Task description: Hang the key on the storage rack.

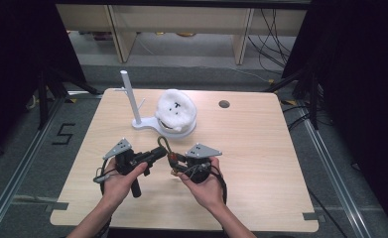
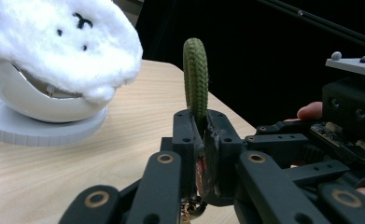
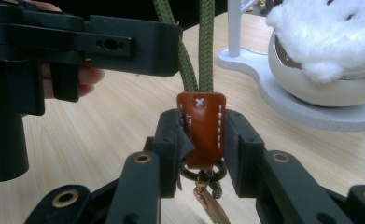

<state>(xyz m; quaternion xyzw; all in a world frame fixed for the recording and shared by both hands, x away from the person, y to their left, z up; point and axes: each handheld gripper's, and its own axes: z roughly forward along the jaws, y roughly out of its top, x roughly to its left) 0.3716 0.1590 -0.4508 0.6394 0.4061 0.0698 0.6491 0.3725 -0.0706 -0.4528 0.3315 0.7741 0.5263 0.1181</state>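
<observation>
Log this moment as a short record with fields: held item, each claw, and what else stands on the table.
held item: keychain with a green braided cord loop and a brown leather tab
left claw: shut on the cord loop
right claw: shut on the leather tab, metal ring and key hanging below
table: light wood
also on table: white stand with a post, white bowl on its base, fluffy white plush in the bowl

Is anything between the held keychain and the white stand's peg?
Nothing visible. Both grippers, left and right, hold the keychain; bare table lies between it and the stand, the plush beside.
</observation>
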